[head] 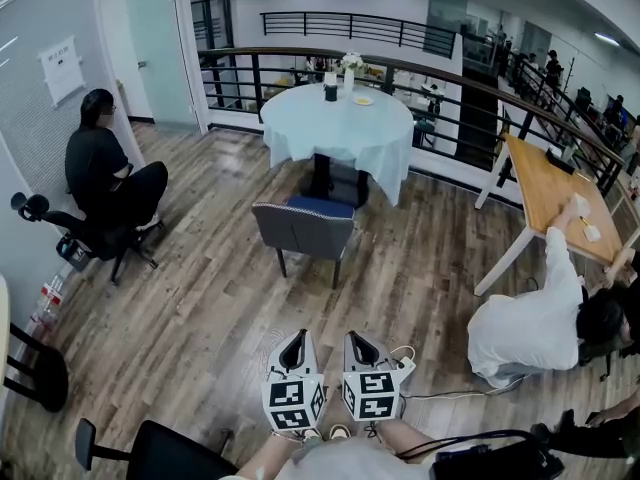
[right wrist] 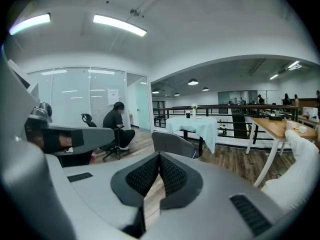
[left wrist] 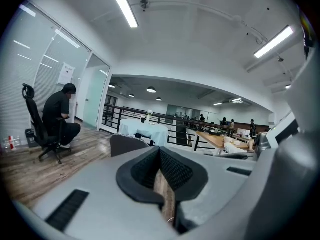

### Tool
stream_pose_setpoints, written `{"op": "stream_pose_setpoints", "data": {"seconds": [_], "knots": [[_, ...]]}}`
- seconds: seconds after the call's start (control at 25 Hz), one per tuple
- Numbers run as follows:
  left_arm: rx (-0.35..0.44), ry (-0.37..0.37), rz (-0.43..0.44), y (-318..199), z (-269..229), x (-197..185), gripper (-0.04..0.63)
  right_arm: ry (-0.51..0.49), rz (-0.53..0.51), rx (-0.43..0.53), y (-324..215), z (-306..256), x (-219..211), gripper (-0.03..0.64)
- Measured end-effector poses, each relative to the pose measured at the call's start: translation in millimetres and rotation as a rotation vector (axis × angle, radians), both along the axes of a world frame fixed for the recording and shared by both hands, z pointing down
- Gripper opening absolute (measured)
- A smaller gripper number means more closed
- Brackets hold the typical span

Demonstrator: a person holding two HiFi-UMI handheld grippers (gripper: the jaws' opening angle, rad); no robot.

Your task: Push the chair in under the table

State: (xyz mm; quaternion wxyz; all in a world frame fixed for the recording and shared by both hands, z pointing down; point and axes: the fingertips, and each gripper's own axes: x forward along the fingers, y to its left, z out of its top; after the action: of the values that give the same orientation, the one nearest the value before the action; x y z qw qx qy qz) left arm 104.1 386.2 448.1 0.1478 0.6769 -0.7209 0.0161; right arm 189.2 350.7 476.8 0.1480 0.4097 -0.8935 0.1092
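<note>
A grey chair (head: 303,228) with a blue seat stands on the wood floor, pulled out a little from a round table (head: 338,123) under a pale cloth. The chair's back faces me. It also shows as the grey chair (left wrist: 127,144) in the left gripper view and the grey chair (right wrist: 172,143) in the right gripper view, well ahead of both grippers. My left gripper (head: 294,348) and right gripper (head: 360,346) are side by side near my body, far short of the chair. Both are shut with nothing between the jaws.
A person sits on an office chair (head: 90,238) at the left wall. Another person (head: 540,323) crouches at the right beside a wooden table (head: 550,193). A black railing (head: 240,73) runs behind the round table. A black chair (head: 150,453) stands by my left side.
</note>
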Motion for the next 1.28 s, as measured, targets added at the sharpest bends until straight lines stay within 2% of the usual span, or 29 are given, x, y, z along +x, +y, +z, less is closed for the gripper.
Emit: {"op": "stream_pose_setpoints", "data": {"seconds": [0.68,1.28], "knots": [[-0.029,0.001,0.025,-7,19,-47,0.003,0.024,0.068,-0.032,-4,16,-23,0.015],[-0.046,0.003,0.016,-37,26,-73,0.002,0.032,0.046,-0.052,-37,25,-55,0.015]]}}
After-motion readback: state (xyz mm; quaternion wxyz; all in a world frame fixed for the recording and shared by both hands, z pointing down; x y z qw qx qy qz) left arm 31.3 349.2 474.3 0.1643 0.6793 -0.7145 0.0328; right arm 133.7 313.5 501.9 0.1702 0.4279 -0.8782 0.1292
